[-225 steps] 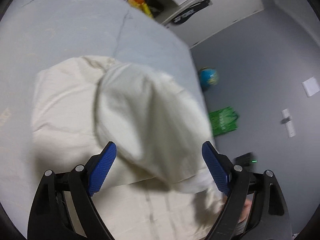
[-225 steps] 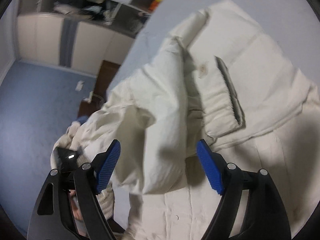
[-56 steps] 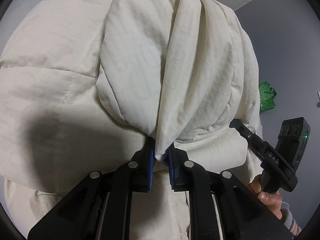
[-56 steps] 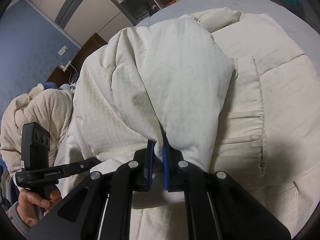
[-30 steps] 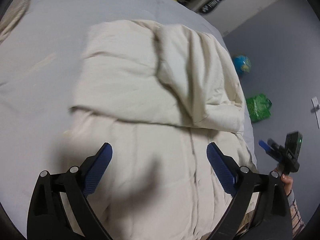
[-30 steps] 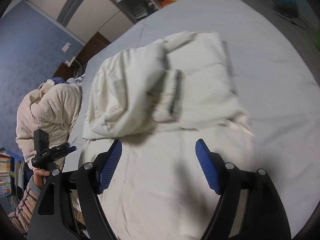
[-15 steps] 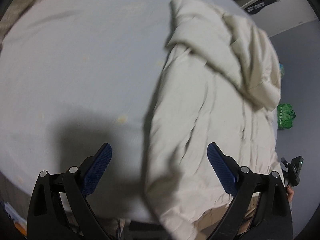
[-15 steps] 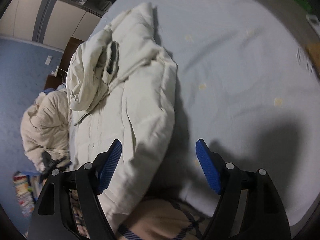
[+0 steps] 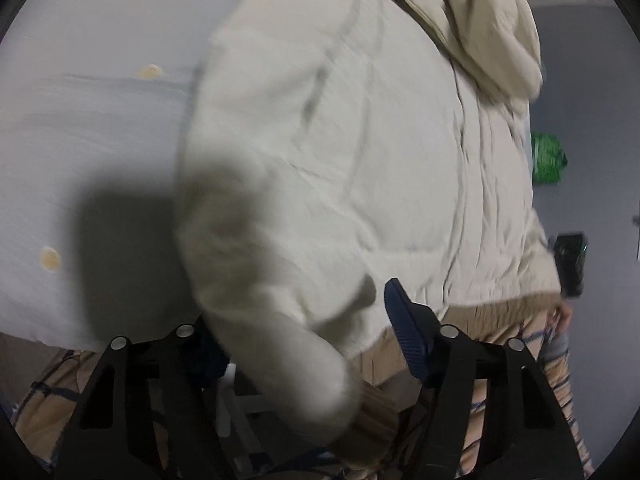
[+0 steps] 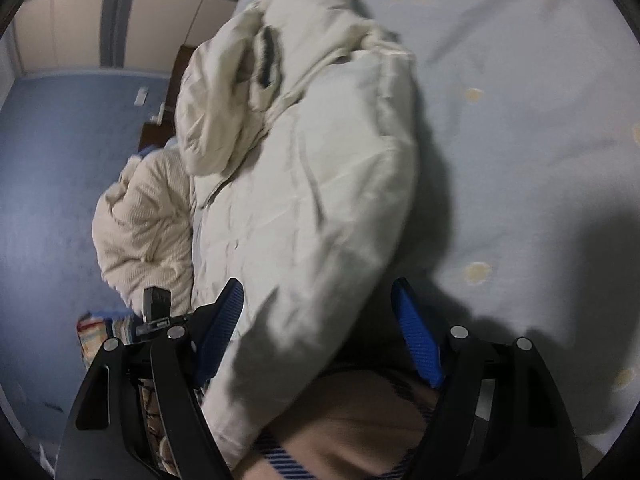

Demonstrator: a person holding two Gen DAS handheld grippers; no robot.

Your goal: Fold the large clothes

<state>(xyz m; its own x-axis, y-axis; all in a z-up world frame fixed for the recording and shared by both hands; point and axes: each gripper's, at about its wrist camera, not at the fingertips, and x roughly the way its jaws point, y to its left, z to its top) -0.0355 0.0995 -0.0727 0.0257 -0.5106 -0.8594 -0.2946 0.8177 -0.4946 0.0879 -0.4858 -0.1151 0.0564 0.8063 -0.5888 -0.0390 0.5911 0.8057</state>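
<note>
A cream padded jacket (image 9: pixel 360 140) lies on a grey bed sheet (image 9: pixel 88 120), its hood and top part folded over at the far end. It also shows in the right wrist view (image 10: pixel 312 200). My left gripper (image 9: pixel 304 344) is open, its jaws on either side of the jacket's left lower corner and hanging sleeve cuff (image 9: pixel 368 428). My right gripper (image 10: pixel 320 332) is open, its jaws on either side of the jacket's right lower corner at the bed edge. Neither gripper holds cloth.
A beige knitted garment (image 10: pixel 144 220) is heaped beyond the jacket's left side. A green bag (image 9: pixel 548 158) lies on the grey floor. The person's plaid trousers (image 10: pixel 352 420) are just under both grippers. The sheet (image 10: pixel 540 160) extends to the right.
Both grippers let go of the folded top part, opened, and dropped back to the jacket's near hem. They now straddle its two lower corners, closer than half a second ago.
</note>
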